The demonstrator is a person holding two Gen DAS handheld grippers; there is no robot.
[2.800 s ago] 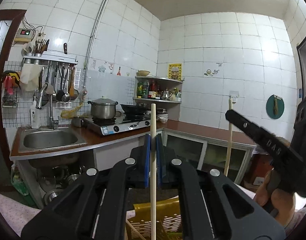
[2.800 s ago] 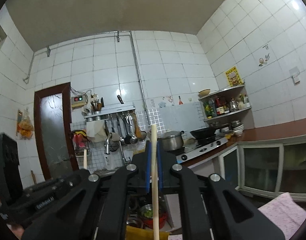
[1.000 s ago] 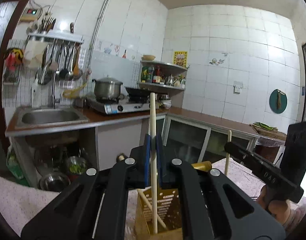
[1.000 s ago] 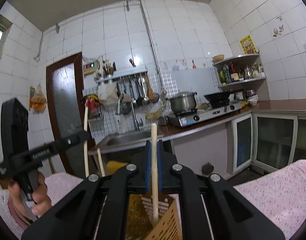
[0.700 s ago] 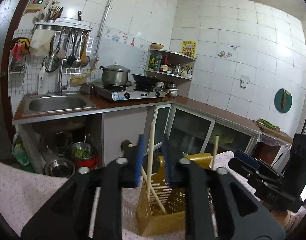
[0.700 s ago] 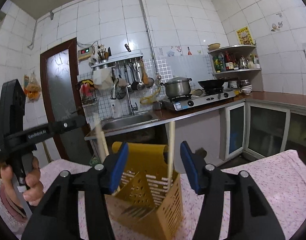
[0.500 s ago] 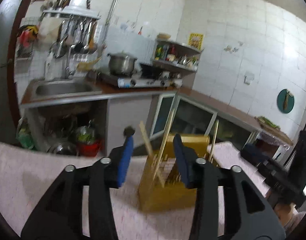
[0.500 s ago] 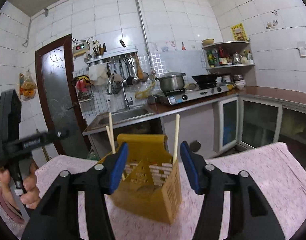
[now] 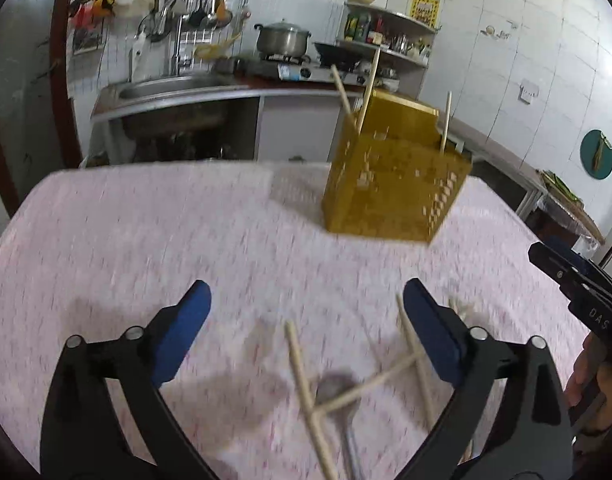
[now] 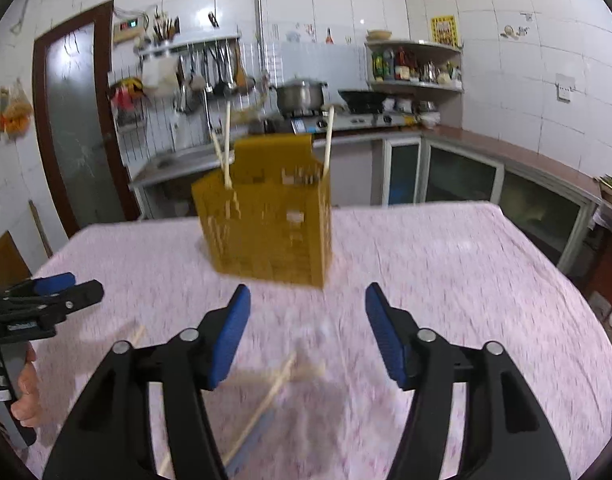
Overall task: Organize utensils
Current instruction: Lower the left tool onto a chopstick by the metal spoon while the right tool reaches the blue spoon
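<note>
I hold 2 black grippers with blue pads over a table under a pink speckled cloth (image 9: 145, 240). My left gripper (image 9: 306, 332) has its jaws opening, already spread wide, with nothing pressed between the pads; below and between them lie several loose pale wooden chopsticks (image 9: 306, 384) crossed over a blurred metal spoon (image 9: 338, 388). My right gripper (image 10: 308, 332) also has its jaws opening, with nothing gripped; blurred chopsticks (image 10: 273, 384) lie on the cloth beneath it. Farther back on the table stands the yellow perforated plastic utensil holder (image 10: 265, 232), upright, with 3 wooden chopsticks (image 10: 328, 140) poking out of its top: 2 crossed at its left side, 1 at its right. In the left view the same holder (image 9: 394, 188) sits ahead and to the right.
</note>
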